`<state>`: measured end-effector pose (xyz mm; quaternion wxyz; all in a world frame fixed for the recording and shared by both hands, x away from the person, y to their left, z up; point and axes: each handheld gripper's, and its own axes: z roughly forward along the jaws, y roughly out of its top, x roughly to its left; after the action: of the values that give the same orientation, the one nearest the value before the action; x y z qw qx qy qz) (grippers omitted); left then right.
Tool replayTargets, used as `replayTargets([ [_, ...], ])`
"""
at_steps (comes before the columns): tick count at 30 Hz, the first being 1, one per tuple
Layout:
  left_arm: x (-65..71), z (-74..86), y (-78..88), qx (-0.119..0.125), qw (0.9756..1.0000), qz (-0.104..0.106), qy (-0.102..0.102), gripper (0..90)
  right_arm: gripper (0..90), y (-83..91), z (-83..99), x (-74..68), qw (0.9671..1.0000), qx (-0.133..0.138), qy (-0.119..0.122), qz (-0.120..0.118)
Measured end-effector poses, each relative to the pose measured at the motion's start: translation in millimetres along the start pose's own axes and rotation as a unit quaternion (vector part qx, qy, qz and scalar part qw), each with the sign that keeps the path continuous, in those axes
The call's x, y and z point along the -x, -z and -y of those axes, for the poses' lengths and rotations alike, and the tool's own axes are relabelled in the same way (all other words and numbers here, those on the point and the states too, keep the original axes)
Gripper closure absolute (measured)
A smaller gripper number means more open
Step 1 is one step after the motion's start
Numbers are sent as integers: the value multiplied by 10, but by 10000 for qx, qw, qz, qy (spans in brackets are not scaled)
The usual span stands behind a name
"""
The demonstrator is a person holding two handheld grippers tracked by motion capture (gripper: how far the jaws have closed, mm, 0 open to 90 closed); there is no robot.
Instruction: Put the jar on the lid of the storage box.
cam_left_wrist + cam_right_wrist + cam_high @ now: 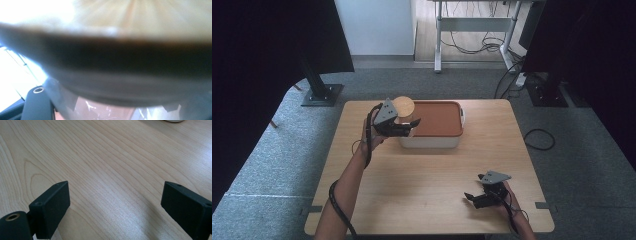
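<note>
- The left gripper (pixel 412 124) is raised over the far left part of the wooden table (pixel 432 170), at about 11 o'clock from the table's middle, with its jaws pointing toward 3 o'clock.
- Its jaws are closed on a round wooden lid (pixel 404 106), which sits at the gripper's 12 o'clock in the high view.
- In the left gripper view the lid (pixel 140 20) is very near and blurred: a pale grained top, a dark edge below it, and something clear and glassy under that, too blurred to name.
- The lid hangs over the left end of a white box (pixel 432 141) with a reddish-brown cover (pixel 437 119); whether it touches the cover cannot be told.
- The box stands on the far half of the table, at about 12 o'clock from its middle.
- The right gripper (pixel 473 196) is low over the near right part of the table, at about 5 o'clock from the middle, well apart from the box.
- In the right gripper view its two black jaws stand wide apart with bare wood grain (pixel 110 170) between them; they hold nothing.
- The person's forearms come in from 6 o'clock, each with a dark cable (pixel 339 207) along it.
</note>
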<state>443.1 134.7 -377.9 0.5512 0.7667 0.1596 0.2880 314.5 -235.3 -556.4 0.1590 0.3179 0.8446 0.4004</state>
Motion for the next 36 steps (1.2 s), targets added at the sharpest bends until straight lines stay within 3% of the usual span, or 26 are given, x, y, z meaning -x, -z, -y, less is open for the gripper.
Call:
replayTargets([
  [19, -54, -72, -219, -57, 10000, 27, -53, 252, 80, -4, -1, -1, 10000, -12, 23, -22],
  [36, -81, -14, -449, -176, 9998, -17, 16, 252, 81, -4, -2, -4, 10000, -16, 40, -22],
])
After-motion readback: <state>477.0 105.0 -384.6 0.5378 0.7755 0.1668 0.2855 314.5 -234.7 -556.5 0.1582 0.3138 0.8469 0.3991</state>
